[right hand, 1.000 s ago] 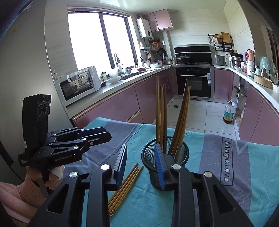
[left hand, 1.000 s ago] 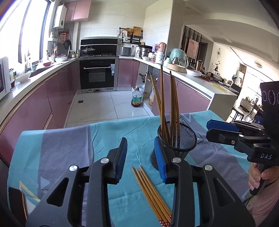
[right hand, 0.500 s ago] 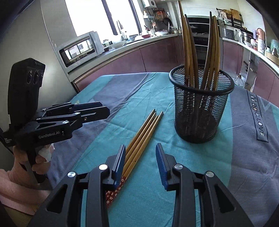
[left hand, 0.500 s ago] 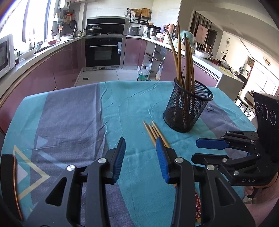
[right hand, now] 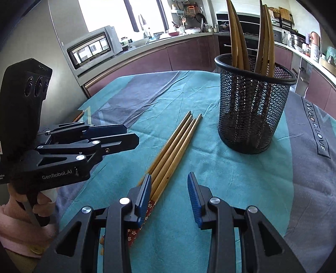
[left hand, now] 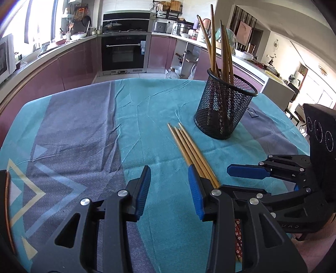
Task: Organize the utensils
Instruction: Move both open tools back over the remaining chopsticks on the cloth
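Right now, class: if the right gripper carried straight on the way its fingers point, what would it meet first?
Probably the teal and grey tablecloth, just right of the four loose bamboo chopsticks. The right gripper is open and tilted down; the black mesh holder stands farther off to the right. Depth is uncertain.

Bright window (right hand: 109,12) daylight, blown out; sharp; fisheye-bent edges.

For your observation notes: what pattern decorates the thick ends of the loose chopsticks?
Small white flowers on red on the loose chopsticks, clearest in the right wrist view.
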`<move>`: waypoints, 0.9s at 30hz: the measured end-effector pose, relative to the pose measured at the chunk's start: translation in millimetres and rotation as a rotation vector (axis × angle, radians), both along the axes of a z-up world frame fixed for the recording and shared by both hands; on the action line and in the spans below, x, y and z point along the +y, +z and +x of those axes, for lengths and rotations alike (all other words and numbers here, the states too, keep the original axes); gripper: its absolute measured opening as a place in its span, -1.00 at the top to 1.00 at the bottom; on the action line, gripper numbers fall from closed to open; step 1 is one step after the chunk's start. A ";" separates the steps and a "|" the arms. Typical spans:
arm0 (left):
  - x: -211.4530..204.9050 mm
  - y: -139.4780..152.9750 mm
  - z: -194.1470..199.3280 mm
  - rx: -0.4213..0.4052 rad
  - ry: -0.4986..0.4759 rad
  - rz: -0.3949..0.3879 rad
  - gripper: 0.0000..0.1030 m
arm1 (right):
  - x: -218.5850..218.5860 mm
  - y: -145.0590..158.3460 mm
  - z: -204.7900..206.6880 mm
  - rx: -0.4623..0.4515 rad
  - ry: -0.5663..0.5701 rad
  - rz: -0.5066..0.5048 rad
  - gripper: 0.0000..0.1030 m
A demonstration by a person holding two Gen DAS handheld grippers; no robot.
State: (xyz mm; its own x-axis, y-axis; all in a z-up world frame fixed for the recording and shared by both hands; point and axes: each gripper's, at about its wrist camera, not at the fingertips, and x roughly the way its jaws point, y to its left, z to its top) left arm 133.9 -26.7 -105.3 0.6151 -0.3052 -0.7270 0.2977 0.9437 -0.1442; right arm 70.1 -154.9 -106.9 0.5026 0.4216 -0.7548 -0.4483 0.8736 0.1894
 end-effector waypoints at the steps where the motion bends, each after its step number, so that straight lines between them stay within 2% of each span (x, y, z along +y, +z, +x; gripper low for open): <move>1: -1.0 -1.1 0.0 0.001 0.000 0.001 0.28 | 0.0 -0.7 -0.3 0.001 -0.003 0.000 0.35; 21: -10.5 -13.8 -3.0 0.026 -0.017 0.004 0.24 | -1.7 -4.3 -5.5 -0.031 -0.028 -0.066 0.36; 27: -19.1 -17.2 -1.7 0.035 -0.055 0.015 0.21 | -7.8 -4.2 -3.8 -0.018 -0.036 -0.040 0.36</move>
State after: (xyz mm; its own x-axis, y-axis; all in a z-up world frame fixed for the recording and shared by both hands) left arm 132.2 -45.9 -122.5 0.5719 -0.3269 -0.7523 0.3440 0.9282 -0.1418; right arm 66.3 -162.7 -111.1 0.5308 0.3721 -0.7614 -0.4192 0.8961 0.1457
